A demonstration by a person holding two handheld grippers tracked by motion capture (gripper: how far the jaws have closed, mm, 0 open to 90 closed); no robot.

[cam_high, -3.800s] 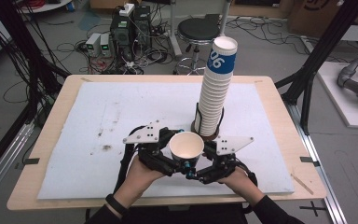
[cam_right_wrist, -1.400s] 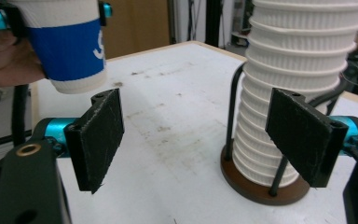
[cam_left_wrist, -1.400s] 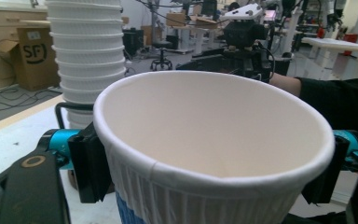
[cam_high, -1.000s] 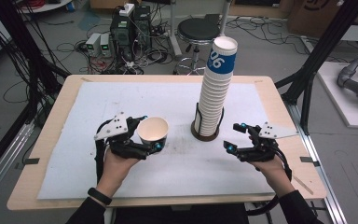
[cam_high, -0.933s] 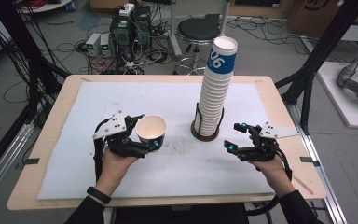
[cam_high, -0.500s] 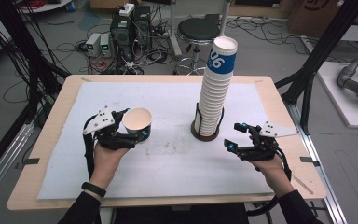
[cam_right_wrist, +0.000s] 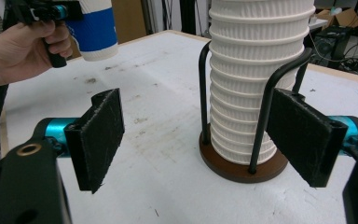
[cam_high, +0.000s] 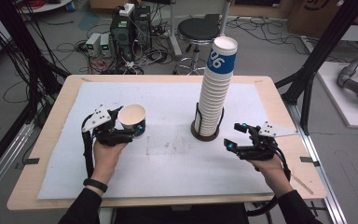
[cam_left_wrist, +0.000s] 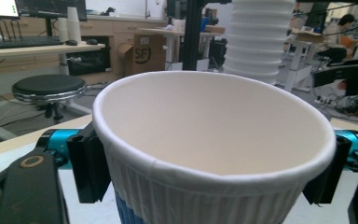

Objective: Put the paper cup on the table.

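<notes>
High view first: we see the left gripper point(cam_high: 129, 130) closed on a single white ribbed paper cup with a blue band point(cam_high: 132, 121), held upright with its mouth open upward above the white sheet covering the wooden table point(cam_high: 168, 163). The cup sits between the jaws at the gripper's tip, ahead of the left hand point(cam_high: 106, 151) that holds the handle.

From the left gripper view we find the cup's rolled rim point(cam_left_wrist: 214, 172) pressed between the two black jaws, one on each side of the cup wall, and the cup's pale inside faces us. Beyond the cup rises the tall stack of white ribbed paper cups point(cam_left_wrist: 260, 37).

Over on the other side, the right gripper point(cam_high: 236, 135) is wide open and holds nothing. It hovers near the stack, just beside the round brown base with black wire uprights point(cam_high: 208, 133) that keeps the stack standing.

From the right gripper view we look between the spread black jaws: the stack point(cam_right_wrist: 256, 79) and its brown base point(cam_right_wrist: 235, 165) stand ahead, toward the right-hand jaw, apart from both pads. Farther off, up and to the left, we see the left hand point(cam_right_wrist: 21, 49) with the blue-banded cup point(cam_right_wrist: 94, 28) lifted clear of the table.
</notes>
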